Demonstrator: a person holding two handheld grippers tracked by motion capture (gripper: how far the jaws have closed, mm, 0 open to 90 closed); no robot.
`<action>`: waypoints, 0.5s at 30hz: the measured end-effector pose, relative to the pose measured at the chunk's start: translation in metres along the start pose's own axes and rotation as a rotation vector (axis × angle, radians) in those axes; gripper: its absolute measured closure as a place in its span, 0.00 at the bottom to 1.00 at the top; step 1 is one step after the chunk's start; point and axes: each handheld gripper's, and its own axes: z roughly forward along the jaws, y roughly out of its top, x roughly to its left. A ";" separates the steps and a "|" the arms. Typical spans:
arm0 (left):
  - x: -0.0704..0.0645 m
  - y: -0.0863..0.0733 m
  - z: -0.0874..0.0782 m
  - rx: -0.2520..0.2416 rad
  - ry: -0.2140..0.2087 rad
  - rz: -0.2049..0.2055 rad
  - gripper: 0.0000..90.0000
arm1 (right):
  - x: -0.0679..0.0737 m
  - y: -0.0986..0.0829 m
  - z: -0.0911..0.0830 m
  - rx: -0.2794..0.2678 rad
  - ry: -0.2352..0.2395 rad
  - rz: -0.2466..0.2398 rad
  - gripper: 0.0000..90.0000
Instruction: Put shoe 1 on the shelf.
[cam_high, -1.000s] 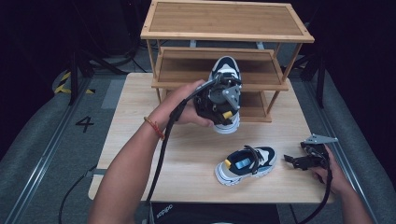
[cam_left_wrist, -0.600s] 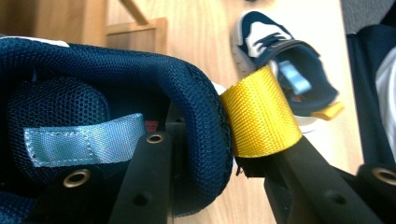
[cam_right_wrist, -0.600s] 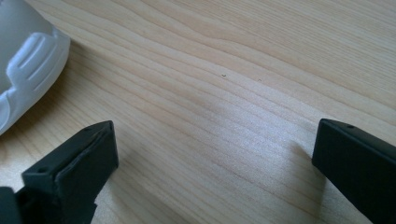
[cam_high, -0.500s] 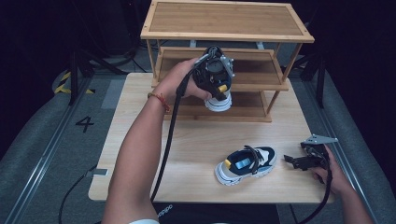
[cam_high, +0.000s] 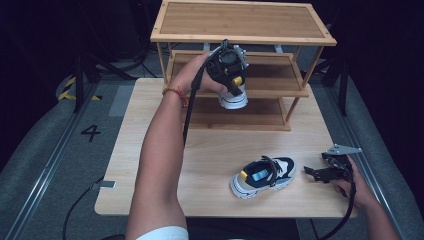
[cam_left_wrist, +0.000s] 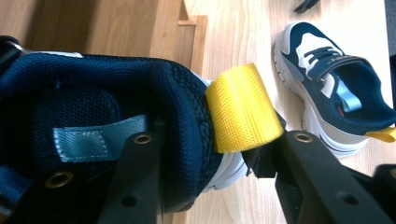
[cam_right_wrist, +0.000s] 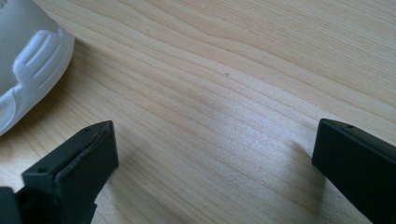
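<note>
My left gripper (cam_high: 228, 64) is raised in front of the wooden rack's middle shelf (cam_high: 272, 75), shut on a navy and white shoe (cam_high: 233, 98). In the left gripper view the jaws pinch the shoe's padded heel collar (cam_left_wrist: 182, 116) beside its yellow pull tab (cam_left_wrist: 243, 109). A matching shoe (cam_high: 264, 176) lies on the table near the front edge, and it appears in the left gripper view too (cam_left_wrist: 336, 98). To the right of it, my right gripper (cam_high: 320, 173) rests low over the table, open, with bare wood between its jaws (cam_right_wrist: 210, 154). The lying shoe's white toe (cam_right_wrist: 28, 60) is at the left.
The three-level wooden rack (cam_high: 240, 35) stands at the back of the table (cam_high: 150, 150). Its top shelf and bottom shelf (cam_high: 240, 117) are bare. A cable runs down from the left gripper along the forearm. Dark floor surrounds the table.
The left gripper carried its shoe up and back from over the table's middle to the front of the middle shelf. The right gripper and the lying shoe stayed put.
</note>
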 end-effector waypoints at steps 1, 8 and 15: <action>0.002 -0.001 -0.001 -0.009 0.007 -0.012 0.70 | 0.000 0.000 0.000 0.000 0.000 0.000 0.01; 0.008 -0.011 -0.008 -0.020 0.086 -0.067 0.64 | 0.000 0.000 0.000 0.000 0.002 -0.001 0.01; 0.001 -0.022 -0.016 -0.113 0.197 -0.101 0.49 | 0.000 0.000 0.000 0.000 0.001 -0.001 0.01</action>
